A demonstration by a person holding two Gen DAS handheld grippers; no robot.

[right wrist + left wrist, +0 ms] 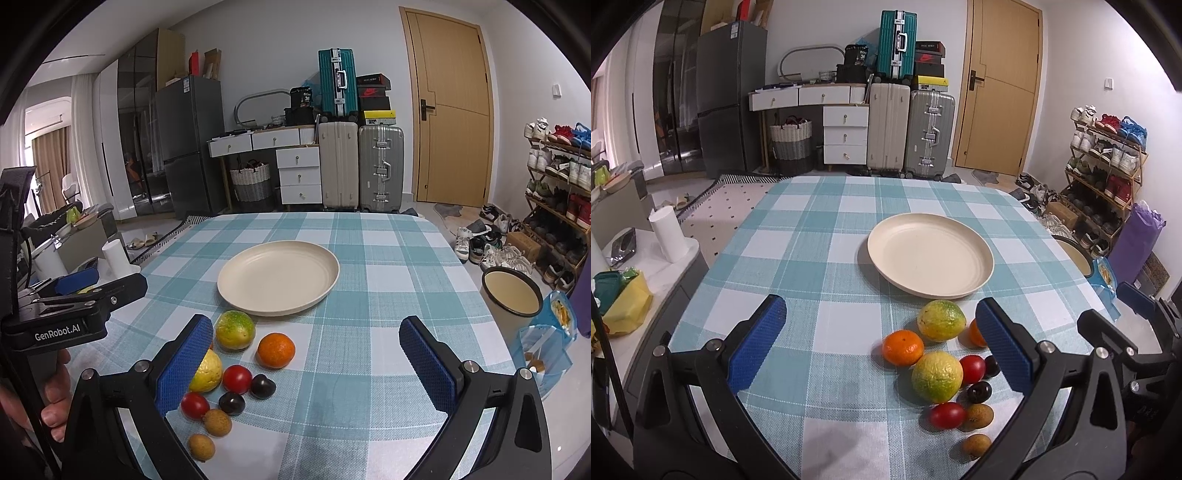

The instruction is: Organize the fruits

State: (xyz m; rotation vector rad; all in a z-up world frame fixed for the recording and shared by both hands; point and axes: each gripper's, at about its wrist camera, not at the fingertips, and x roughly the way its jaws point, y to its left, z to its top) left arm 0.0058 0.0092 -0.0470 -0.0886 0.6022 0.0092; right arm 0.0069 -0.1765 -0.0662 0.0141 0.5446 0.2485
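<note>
Ten or so small fruits (937, 376) cluster near the empty plate (930, 254); left gripper (882, 347) and right gripper (314, 363) gape wide; round, smooth, likely rolling—pinch across middles

"GenRobot.AI" on left gripper (79, 280) body.

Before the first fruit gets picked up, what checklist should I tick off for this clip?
1. Plate free of fruit: ok.
2. Left tongs open, holding nothing: ok.
3. Right tongs open, holding nothing: ok.
4. Fruits all on the tablecloth, none on the plate: ok.
5. Orange mandarin clear of its neighbours for a grasp: ok.
6. Second mandarin reachable: cannot tell, largely hidden behind a pad.
</note>
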